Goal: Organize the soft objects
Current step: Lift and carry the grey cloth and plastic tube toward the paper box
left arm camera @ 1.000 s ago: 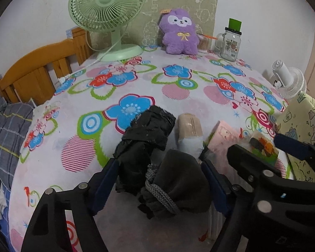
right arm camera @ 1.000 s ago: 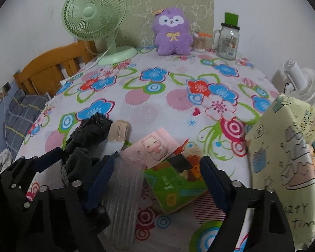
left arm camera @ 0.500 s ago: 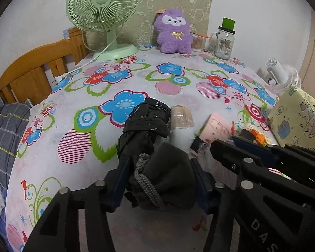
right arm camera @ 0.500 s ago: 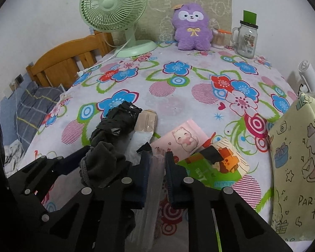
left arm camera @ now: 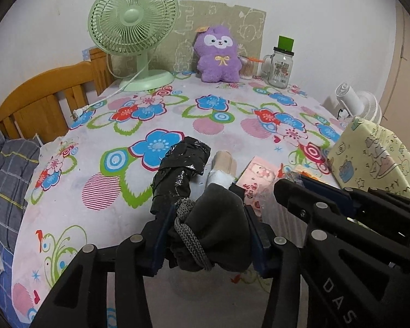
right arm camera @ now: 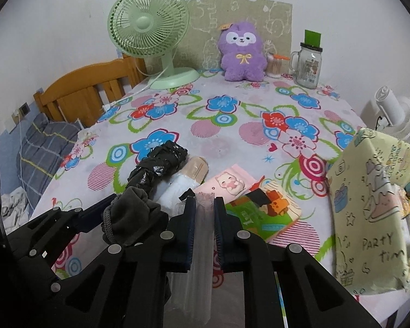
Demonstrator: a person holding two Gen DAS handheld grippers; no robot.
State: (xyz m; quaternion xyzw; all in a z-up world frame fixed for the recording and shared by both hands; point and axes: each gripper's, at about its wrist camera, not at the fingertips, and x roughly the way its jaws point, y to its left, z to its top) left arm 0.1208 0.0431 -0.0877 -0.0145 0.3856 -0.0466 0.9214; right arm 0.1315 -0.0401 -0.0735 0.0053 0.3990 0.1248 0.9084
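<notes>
At the near edge of the worktop [left arm camera: 221, 125], toward six o'clock in both views, both grips have just been made. A second ago each pair of jaws stood wide around its target; now the left gripper [left arm camera: 209, 235] is closing its jaws on the dark grey drawstring pouch [left arm camera: 216, 232], pads already pressing its sides, and the right gripper [right arm camera: 205, 232] has its jaws clamped on the clear ribbed plastic sleeve [right arm camera: 203, 218]. Both items look slightly raised from the cloth, so I judge the pick-up stage done and the carrying stage about to begin.

The pouch is soft fleece-like fabric, bunched and bulging between the pads, with a thick braided cord [left arm camera: 188, 235] knotted at its nine o'clock side. It will likely sag and could slip if loosely pinched. The sleeve is thin, translucent and squeezed flat between the pads.

Still lying beyond, toward twelve o'clock, are a black wrapped bundle [left arm camera: 181, 169] and a beige-and-white roll [left arm camera: 222, 168], side by side; a pink card [right arm camera: 232, 181] sits at two o'clock.
</notes>
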